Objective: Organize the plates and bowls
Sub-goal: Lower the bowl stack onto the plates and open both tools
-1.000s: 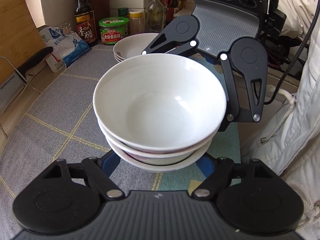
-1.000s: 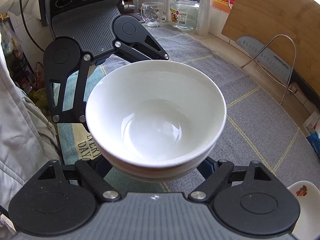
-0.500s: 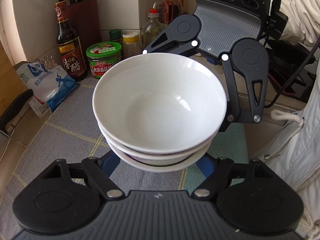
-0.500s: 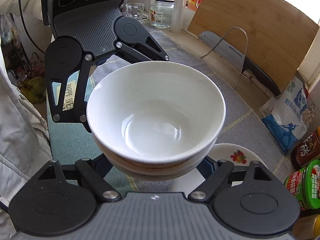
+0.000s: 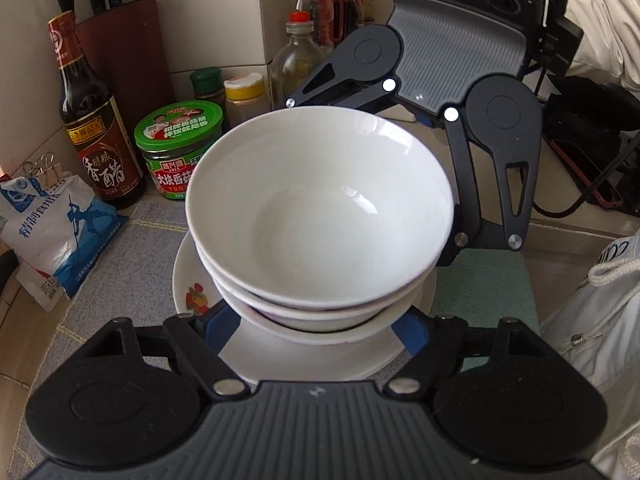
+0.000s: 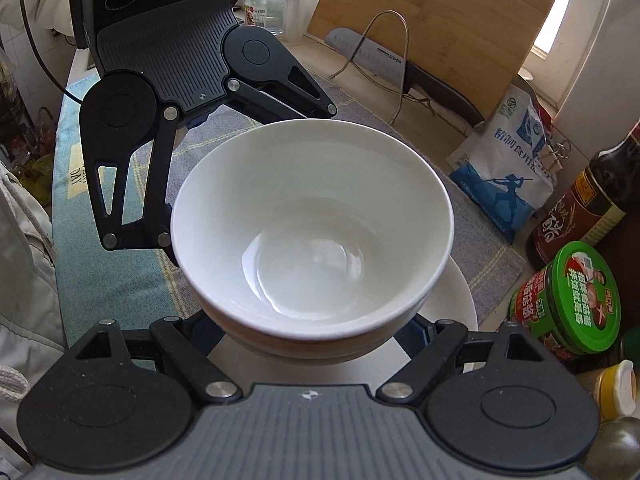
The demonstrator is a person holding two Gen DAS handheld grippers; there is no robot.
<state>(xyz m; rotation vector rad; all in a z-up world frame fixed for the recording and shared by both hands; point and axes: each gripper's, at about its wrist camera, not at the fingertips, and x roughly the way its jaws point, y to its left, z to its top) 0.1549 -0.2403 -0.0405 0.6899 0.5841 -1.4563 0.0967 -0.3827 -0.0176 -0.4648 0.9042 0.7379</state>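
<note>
Stack of white bowls (image 5: 320, 216) at frame centre, cradled between left tongs (image 5: 316, 332) below and right tongs (image 6: 320, 332) opposite (each pair part-open, blue pads pressed against the lowest bowl). Directly beneath, a flowered plate (image 5: 192, 292) on the table (image 5: 100, 280).

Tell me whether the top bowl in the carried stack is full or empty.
Empty. The top bowl shows only bare glossy white inside, down to its bottom, in both wrist views; it sits upright, nested in the bowls beneath.
</note>
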